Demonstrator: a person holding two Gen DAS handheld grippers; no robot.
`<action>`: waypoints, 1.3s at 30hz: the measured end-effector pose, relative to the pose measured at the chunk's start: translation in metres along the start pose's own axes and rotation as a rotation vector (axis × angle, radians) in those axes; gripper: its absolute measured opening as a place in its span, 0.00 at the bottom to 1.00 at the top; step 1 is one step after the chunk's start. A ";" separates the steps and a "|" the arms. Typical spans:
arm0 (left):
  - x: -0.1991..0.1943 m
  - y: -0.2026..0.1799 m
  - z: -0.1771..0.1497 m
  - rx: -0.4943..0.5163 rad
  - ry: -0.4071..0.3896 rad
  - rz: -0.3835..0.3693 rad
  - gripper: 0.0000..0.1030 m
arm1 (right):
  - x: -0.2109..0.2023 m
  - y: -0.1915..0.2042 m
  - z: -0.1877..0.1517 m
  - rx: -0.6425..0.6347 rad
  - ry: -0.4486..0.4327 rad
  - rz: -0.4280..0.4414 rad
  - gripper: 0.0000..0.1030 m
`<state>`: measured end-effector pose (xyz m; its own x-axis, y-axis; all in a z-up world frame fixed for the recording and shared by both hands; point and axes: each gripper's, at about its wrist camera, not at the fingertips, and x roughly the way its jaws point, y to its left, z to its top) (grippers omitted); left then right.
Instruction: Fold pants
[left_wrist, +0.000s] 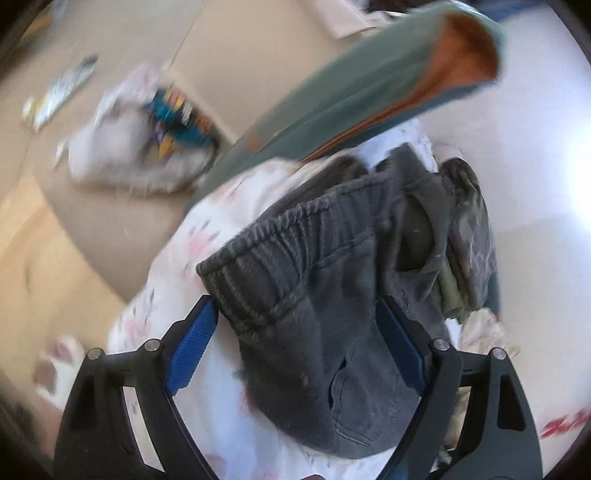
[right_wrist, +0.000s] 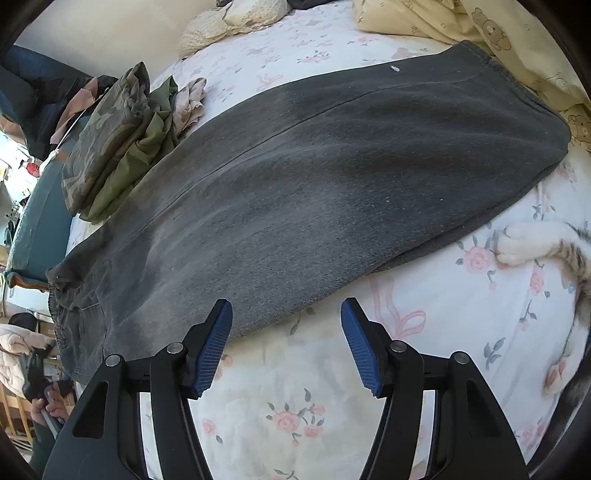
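Dark grey pants (right_wrist: 295, 177) lie spread flat on the floral bedsheet (right_wrist: 295, 406), legs together, hems at the far right, waistband at the near left. My right gripper (right_wrist: 286, 332) is open and empty just above the sheet at the pants' near edge. In the left wrist view the elastic waistband end of the pants (left_wrist: 295, 266) lies between the spread fingers of my left gripper (left_wrist: 299, 332), which is open around it. That view is blurred.
Folded camouflage and olive garments (right_wrist: 118, 144) lie by the pants' far left side. A cat's paws (right_wrist: 535, 243) rest on the sheet at the right. A cream bear-print blanket (right_wrist: 498, 33) lies behind. The floor with a bag (left_wrist: 147, 147) shows beyond the bed.
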<state>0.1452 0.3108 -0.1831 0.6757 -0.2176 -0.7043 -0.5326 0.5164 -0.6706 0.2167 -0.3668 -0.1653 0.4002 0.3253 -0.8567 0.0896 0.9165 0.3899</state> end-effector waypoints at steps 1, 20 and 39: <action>0.000 -0.002 0.001 -0.001 0.008 -0.014 0.82 | -0.001 -0.001 0.000 0.002 -0.002 0.000 0.62; 0.055 -0.044 0.005 0.168 0.089 0.075 0.84 | -0.001 -0.006 0.004 0.018 -0.006 0.004 0.62; 0.045 -0.100 -0.003 0.455 -0.161 0.151 0.23 | 0.001 -0.031 -0.016 0.186 0.030 0.076 0.63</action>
<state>0.2270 0.2466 -0.1487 0.6976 -0.0007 -0.7164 -0.3786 0.8486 -0.3695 0.1996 -0.3912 -0.1837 0.3848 0.4016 -0.8311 0.2285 0.8309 0.5073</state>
